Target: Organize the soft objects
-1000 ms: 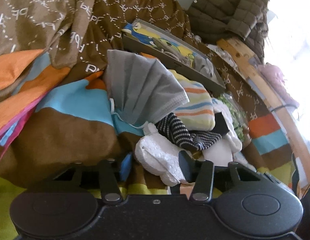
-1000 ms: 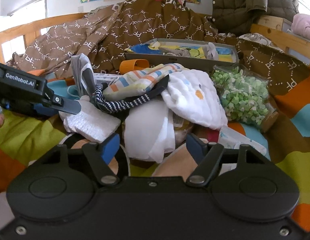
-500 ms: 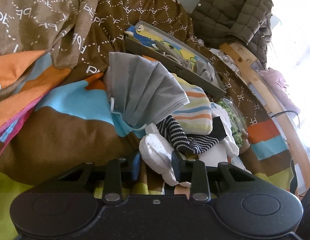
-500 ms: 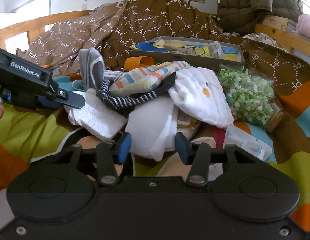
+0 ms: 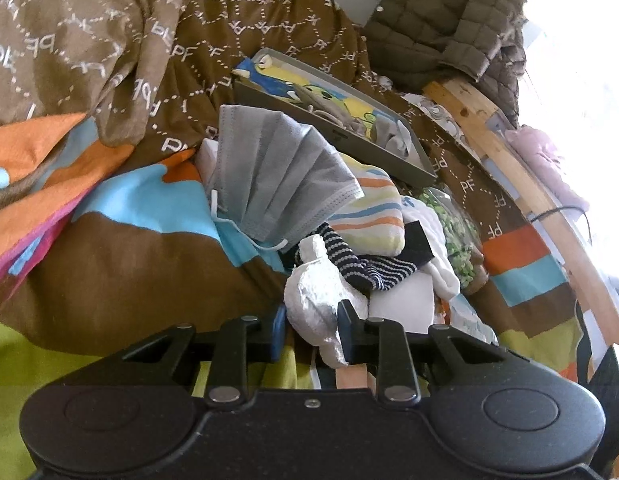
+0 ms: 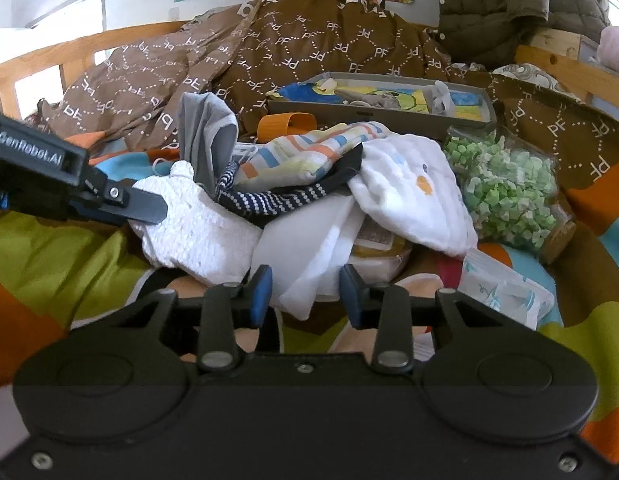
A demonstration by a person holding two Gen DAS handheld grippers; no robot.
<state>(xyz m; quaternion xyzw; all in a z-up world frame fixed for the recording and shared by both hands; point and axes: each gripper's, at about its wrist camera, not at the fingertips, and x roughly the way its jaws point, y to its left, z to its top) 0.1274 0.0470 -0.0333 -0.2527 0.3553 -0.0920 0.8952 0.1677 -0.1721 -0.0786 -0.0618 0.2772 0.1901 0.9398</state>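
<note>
Left wrist | left gripper (image 5: 311, 330) jaws clamped white knobbly foam sheet (image 5: 317, 292) | right gripper (image 6: 305, 294) jaws straddled white folded cloth (image 6: 305, 248), six o'clock of pile, contact unclear

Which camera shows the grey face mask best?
The left wrist view: the grey face mask lies spread out there, pleats and ear loop visible. In the right wrist view it appears bunched, seen nearly edge-on.

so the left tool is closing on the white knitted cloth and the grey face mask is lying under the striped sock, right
Not quite. The left tool is indeed closing on the white knitted cloth, but the grey face mask is not under the striped sock; it stands propped above the sock, at the top of the pile. The left wrist view shows this most clearly.
</note>
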